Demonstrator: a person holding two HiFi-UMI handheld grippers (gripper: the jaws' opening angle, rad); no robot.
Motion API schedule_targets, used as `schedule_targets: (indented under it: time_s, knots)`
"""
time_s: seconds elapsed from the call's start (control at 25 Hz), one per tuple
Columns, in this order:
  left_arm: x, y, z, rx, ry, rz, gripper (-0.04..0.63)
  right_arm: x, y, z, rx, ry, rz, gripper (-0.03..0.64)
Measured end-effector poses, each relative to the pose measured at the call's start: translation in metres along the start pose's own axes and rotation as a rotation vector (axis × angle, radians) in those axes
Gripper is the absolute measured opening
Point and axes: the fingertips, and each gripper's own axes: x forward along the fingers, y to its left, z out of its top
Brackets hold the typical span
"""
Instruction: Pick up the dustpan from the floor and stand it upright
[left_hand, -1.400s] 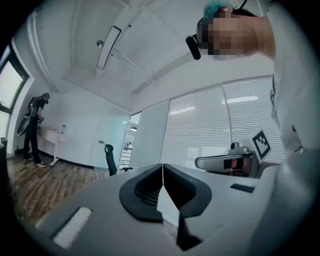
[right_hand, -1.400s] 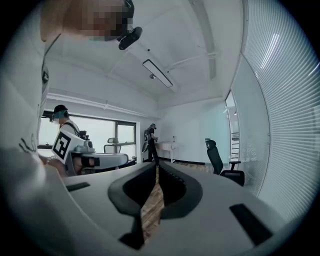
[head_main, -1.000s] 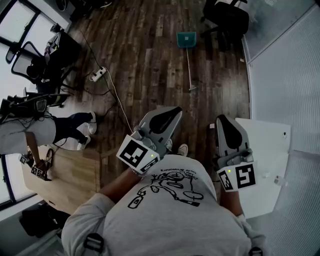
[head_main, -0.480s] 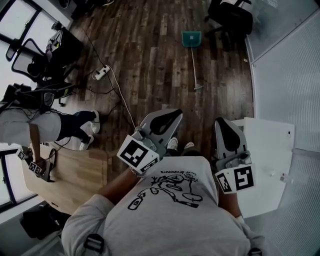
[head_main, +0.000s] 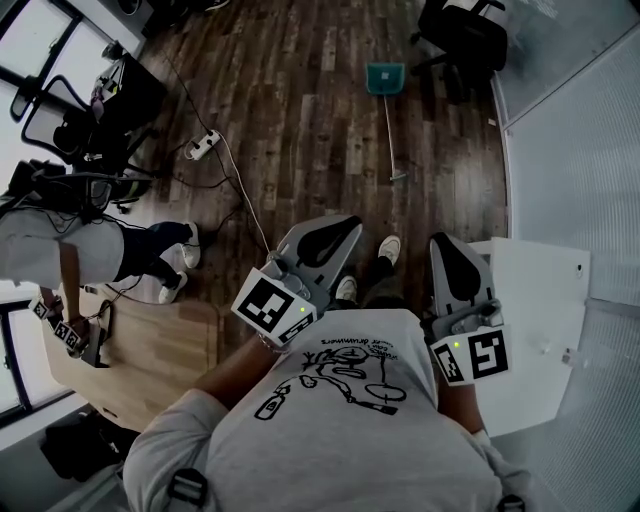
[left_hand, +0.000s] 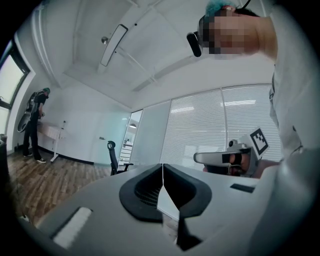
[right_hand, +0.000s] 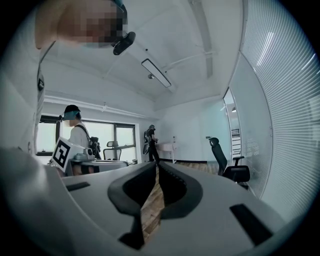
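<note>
The teal dustpan (head_main: 384, 77) lies on the dark wooden floor far ahead, its long thin handle (head_main: 391, 135) running back towards me. My left gripper (head_main: 345, 225) and right gripper (head_main: 445, 243) are held level in front of my chest, well short of the handle's end. Both are shut with nothing between the jaws. In the left gripper view the left gripper (left_hand: 162, 165) shows its black pads meeting, with the right gripper (left_hand: 225, 159) beside it. The right gripper (right_hand: 156, 163) is likewise shut in its own view. Neither gripper view shows the dustpan.
A black office chair (head_main: 462, 35) stands just right of the dustpan by the glass wall. A power strip (head_main: 203, 146) with cables lies on the floor at left. A white table (head_main: 535, 320) is at my right, a wooden desk (head_main: 150, 360) and another person (head_main: 60, 250) at my left.
I have stepped forward: one shoe now shows ahead between the grippers, and both grippers have come along with me, still shut. The dustpan lies unmoved.
</note>
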Motion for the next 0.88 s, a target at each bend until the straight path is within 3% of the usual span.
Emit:
schedule_targets:
  time_s: [0.4,0.88]
  knots:
    - [0.054,0.018,0.002,0.004,0.013,-0.018,0.005,0.027,-0.05,0.0,0.005,0.002,-0.009,0.017]
    - [0.17,0.035,0.009,0.005,0.029,-0.025,0.005,0.061,-0.157,0.007,0.02,0.007,-0.007,0.017]
